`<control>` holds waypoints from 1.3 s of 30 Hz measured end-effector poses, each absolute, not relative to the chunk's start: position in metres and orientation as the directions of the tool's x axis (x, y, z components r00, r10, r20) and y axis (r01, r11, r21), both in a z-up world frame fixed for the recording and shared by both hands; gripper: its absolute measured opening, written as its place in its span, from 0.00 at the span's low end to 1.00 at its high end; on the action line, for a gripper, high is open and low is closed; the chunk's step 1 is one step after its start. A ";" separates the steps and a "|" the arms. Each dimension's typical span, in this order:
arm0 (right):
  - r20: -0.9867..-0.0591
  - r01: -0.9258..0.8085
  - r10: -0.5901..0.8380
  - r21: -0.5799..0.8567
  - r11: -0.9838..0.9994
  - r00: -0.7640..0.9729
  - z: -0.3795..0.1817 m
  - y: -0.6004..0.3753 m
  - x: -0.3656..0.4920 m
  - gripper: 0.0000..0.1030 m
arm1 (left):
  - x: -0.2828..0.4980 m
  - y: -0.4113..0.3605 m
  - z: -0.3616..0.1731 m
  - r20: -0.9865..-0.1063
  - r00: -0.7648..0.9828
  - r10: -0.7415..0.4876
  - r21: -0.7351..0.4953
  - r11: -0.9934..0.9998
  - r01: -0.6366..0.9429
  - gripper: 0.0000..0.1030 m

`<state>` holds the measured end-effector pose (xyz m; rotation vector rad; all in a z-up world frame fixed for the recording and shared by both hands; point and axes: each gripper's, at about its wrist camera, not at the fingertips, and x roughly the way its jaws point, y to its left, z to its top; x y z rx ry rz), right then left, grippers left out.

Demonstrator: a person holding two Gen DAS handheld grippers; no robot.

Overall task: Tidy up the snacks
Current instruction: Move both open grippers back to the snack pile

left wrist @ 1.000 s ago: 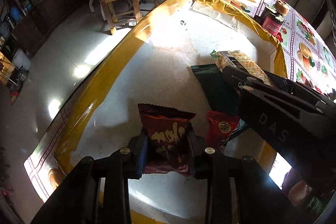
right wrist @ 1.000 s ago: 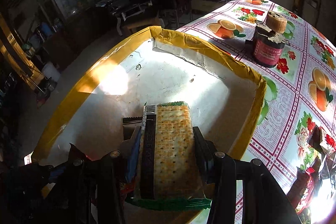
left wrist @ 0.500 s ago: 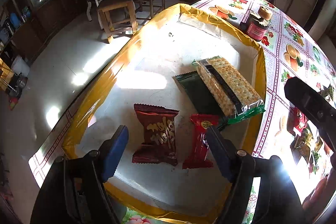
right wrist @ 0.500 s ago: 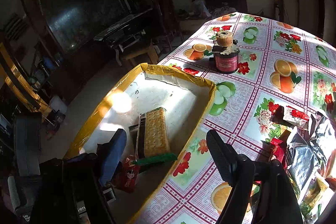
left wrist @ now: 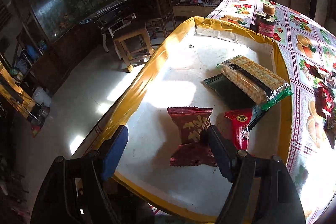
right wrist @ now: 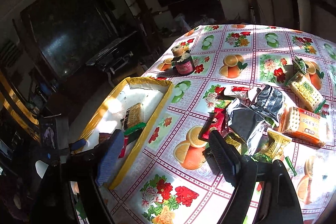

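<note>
Having just let go, the left gripper [left wrist: 166, 147] is hanging open over the dark-red snack packet [left wrist: 192, 135] now lying in the yellow-rimmed tray [left wrist: 134, 93], while the right gripper [right wrist: 166, 152], jaws opening and empty after dropping the cracker pack [left wrist: 254, 79] there, is swinging right toward the loose snack pile [right wrist: 262, 117] on the tablecloth.

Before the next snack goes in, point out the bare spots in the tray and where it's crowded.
The yellow-rimmed white tray is bare along its far end, by the dark red-labelled jar, and down its floor-side edge. The near table-side corner is crowded: clear-wrapped cracker pack lying on a dark green packet, beside a maroon wrapper and a red wrapper.
</note>
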<state>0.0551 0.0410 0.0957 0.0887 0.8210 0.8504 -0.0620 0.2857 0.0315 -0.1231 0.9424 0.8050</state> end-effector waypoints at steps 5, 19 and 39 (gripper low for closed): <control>-0.605 -0.625 0.690 0.372 0.686 0.397 0.097 0.022 0.047 0.85 | -0.076 0.295 0.032 -0.759 0.314 0.570 0.242 0.695 -0.677 0.75; -0.678 -0.402 0.510 0.328 0.855 0.530 0.064 -0.106 0.064 0.88 | -0.054 0.181 0.091 -0.737 0.614 0.282 0.006 0.912 -0.411 0.78; -0.725 -0.356 0.460 0.308 0.882 0.513 0.033 -0.134 0.077 0.79 | 0.022 0.106 0.066 -0.822 0.548 0.155 -0.002 0.962 -0.275 0.78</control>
